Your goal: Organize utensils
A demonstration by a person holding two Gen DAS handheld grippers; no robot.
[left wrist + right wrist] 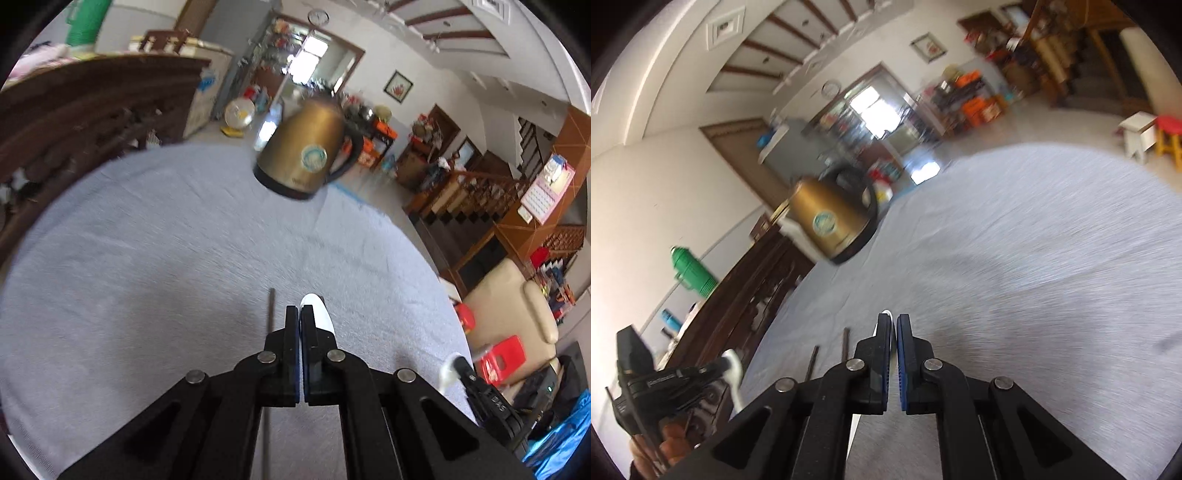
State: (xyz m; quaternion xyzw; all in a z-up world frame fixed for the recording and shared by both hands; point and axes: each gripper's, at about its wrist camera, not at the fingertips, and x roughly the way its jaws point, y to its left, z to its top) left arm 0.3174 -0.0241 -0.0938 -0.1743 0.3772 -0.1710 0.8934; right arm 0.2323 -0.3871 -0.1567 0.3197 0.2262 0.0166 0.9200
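Broadly, the grey cloth-covered table (147, 258) fills both views, and it is one table, bare over most of its surface. One gold kettle (306, 147) stands at its far side, well apart from the work and seemingly no part of it.

Two grippers are in play. The left gripper (300, 314) is clenched tight, and so is the right gripper (893, 325). Each shows as a blurred shape at the edge of the other's view, with a white blur at its tip.

One white spoon (319, 314) shows just beyond the left tips, and the right wrist view has a white spoon tip (886, 314) against its own left finger. Whether either is pinched between the pads or merely lies beneath cannot be told, nor whether that makes one spoon or two. Of dark chopsticks (845, 345), two lie side by side in the right view; the left view shows a single one, just left of its fingers.

The step in hand looks like gathering the cutlery near the front edge. The next move probably calls for confirming each grip, then bringing like pieces together.
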